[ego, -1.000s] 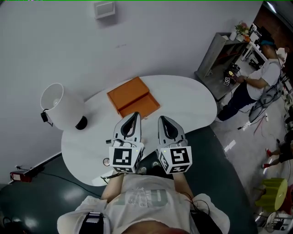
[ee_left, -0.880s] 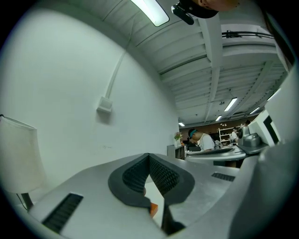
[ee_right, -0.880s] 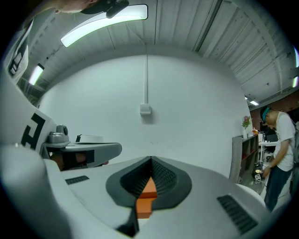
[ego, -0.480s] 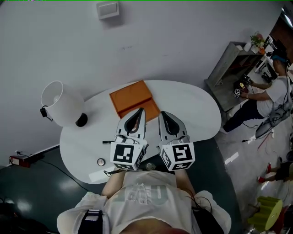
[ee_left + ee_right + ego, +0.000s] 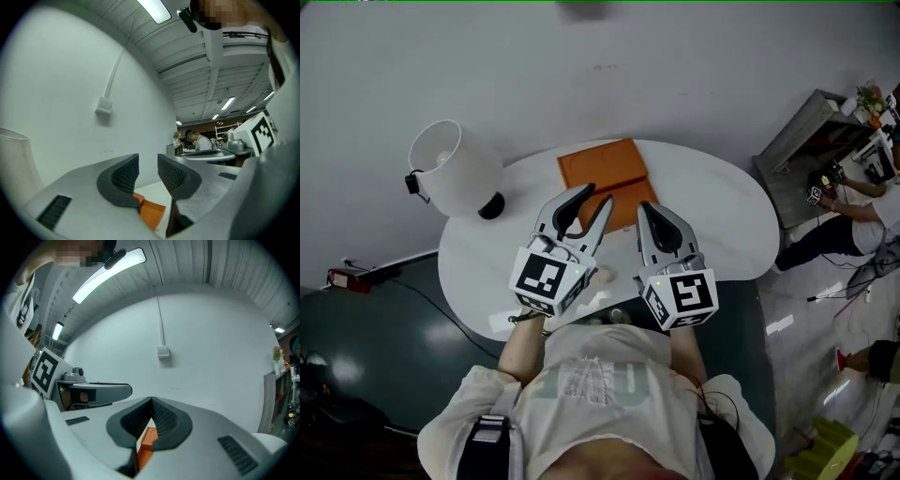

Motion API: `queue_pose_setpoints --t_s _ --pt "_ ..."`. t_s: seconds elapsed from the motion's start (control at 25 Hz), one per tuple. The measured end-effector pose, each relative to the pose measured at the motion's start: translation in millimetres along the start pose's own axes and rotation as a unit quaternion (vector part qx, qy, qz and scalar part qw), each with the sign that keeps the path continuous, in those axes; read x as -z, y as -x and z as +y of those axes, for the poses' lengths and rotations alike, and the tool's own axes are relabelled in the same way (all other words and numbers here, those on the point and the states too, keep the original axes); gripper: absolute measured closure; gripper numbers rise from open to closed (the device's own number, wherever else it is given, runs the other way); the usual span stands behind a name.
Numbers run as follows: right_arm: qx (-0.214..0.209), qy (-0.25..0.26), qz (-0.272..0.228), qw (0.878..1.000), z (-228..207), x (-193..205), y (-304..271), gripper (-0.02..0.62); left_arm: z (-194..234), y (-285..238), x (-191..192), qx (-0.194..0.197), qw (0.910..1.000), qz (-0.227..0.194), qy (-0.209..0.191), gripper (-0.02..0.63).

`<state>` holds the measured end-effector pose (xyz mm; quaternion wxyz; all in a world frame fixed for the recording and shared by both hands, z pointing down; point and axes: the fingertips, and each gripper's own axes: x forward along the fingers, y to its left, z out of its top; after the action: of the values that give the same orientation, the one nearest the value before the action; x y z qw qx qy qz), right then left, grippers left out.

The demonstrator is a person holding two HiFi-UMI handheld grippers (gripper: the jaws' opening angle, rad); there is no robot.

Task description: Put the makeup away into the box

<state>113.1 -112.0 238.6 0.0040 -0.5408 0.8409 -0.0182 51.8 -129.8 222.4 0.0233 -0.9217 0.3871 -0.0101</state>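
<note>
Two hand-held grippers are held level over a white oval table (image 5: 722, 211), pointed toward an orange box (image 5: 602, 169) that is set near the table's far edge, just beyond their tips. The left gripper (image 5: 593, 199) is seen with its jaws narrowly parted, having just been opening, and nothing is caught between them. The right gripper (image 5: 646, 208) is seen with its jaws pressed together at the tips, nothing being gripped. A white lamp (image 5: 455, 167) is stood at the table's left end. The makeup itself cannot be made out. A person (image 5: 853, 211) is glimpsed at a workbench to the right.
</note>
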Motion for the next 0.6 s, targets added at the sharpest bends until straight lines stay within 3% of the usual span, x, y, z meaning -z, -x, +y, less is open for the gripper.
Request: queue_pose_setpoints --t_s 0.12,0.2,0.28,0.36,0.48,0.6 --pt "-0.024 0.003 0.008 1.0 15 2 -11 0.591 16 16 16 0.048 0.9944 0.051 -0.079 0.436" --pt "-0.035 0.01 0.011 0.999 23 5 -18 0.591 30 24 42 0.087 0.9784 0.111 -0.151 0.393" --pt "-0.044 0.015 0.016 0.999 34 10 -23 0.591 44 36 82 0.127 0.9531 0.185 -0.203 0.392" --pt "-0.055 0.016 0.027 0.998 49 17 -24 0.591 56 54 130 0.165 0.9221 0.263 -0.23 0.391" --pt "-0.071 0.022 0.047 0.996 66 29 -24 0.591 62 80 196 0.22 0.872 0.355 -0.254 0.393" --pt "-0.078 0.029 0.062 0.995 73 37 -25 0.591 57 97 248 0.278 0.8296 0.413 -0.252 0.393"
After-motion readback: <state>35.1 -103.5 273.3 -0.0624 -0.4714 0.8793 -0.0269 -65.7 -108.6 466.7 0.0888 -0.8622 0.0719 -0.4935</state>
